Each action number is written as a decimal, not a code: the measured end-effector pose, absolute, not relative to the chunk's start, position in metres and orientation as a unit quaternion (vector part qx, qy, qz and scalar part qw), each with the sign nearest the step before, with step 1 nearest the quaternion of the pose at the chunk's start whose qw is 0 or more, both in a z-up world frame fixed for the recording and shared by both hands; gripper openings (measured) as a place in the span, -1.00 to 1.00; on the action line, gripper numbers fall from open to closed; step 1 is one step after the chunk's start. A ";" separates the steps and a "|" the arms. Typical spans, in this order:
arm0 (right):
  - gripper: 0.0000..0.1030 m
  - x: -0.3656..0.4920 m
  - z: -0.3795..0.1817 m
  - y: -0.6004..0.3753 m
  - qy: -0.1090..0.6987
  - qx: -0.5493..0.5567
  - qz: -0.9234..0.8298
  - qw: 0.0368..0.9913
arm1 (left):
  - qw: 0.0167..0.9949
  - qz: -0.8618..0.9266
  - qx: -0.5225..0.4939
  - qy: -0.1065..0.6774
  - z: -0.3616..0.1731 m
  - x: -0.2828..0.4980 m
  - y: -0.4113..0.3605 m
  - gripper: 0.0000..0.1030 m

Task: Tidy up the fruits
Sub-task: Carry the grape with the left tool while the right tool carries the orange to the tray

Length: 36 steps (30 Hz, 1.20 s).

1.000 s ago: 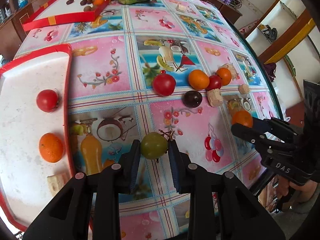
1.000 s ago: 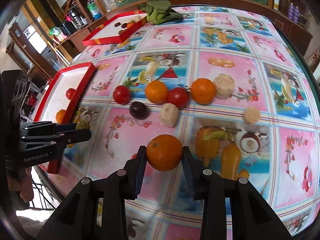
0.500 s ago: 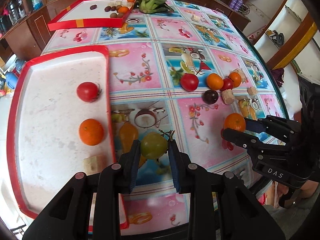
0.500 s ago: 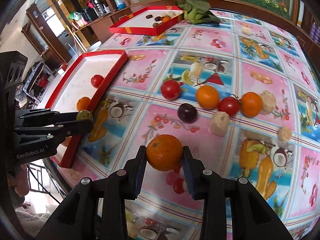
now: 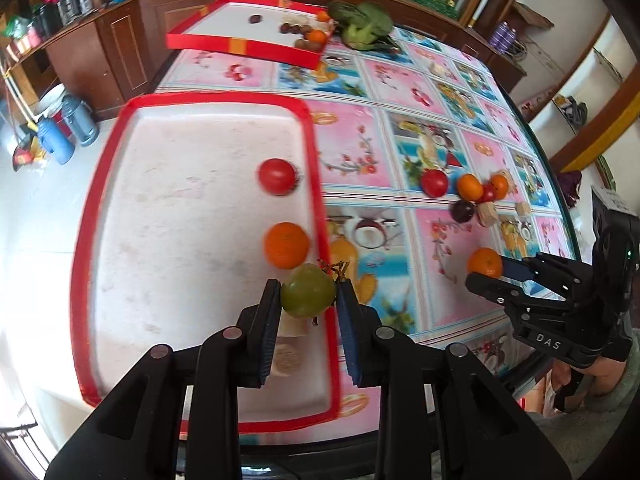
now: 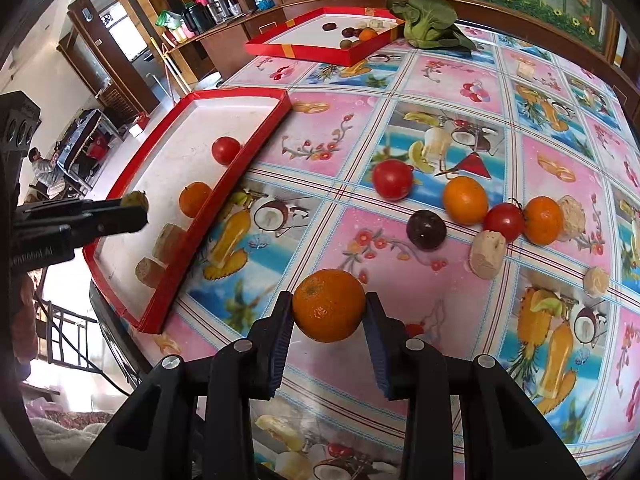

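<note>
Both grippers are clamped on fruit, the left gripper (image 5: 308, 300) on a green fruit (image 5: 307, 290) above the tray (image 5: 92, 216), the right gripper (image 6: 326, 312) on an orange (image 6: 328, 305); next I think is lowering and releasing inside.

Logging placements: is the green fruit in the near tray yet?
Not yet: the green fruit is clamped in the left gripper, above the near tray.

Left gripper (image 5: 308, 300) points steeply down, pads clamped on a green fruit (image 5: 307, 290) — right gripper (image 6: 329, 316) likewise, clamped on an orange (image 6: 329, 310).
</note>
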State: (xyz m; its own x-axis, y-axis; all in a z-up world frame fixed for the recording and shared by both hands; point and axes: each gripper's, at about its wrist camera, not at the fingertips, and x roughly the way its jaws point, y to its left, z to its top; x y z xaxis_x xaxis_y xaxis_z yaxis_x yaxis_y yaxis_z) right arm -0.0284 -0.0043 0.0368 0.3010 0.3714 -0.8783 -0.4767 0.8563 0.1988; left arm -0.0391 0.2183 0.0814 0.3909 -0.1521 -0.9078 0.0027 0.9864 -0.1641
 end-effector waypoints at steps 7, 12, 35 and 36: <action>-0.31 -0.032 0.037 0.008 0.529 -0.062 0.275 0.800 | 0.831 -0.016 -0.082 0.551 0.078 -0.045 0.253 -0.50; -0.31 -0.033 0.040 0.026 0.527 -0.078 0.292 0.795 | 0.823 -0.005 -0.091 0.560 0.065 -0.050 0.269 -0.50; -0.31 0.027 0.044 0.167 0.538 -0.078 0.366 0.756 | 0.805 -0.003 -0.133 0.578 0.032 -0.056 0.291 -0.50; -0.31 0.029 0.041 0.172 0.539 -0.078 0.366 0.754 | 0.805 -0.005 -0.133 0.578 0.032 -0.056 0.291 -0.50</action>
State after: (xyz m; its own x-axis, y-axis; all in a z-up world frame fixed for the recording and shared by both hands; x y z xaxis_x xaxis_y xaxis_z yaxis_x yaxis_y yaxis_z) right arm 0.0291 0.1716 0.0412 0.1506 0.4679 -0.8709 -0.6359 0.7204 0.2771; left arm -0.0555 0.2909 0.0317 0.3319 -0.1616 -0.9294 -0.1463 0.9645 -0.2199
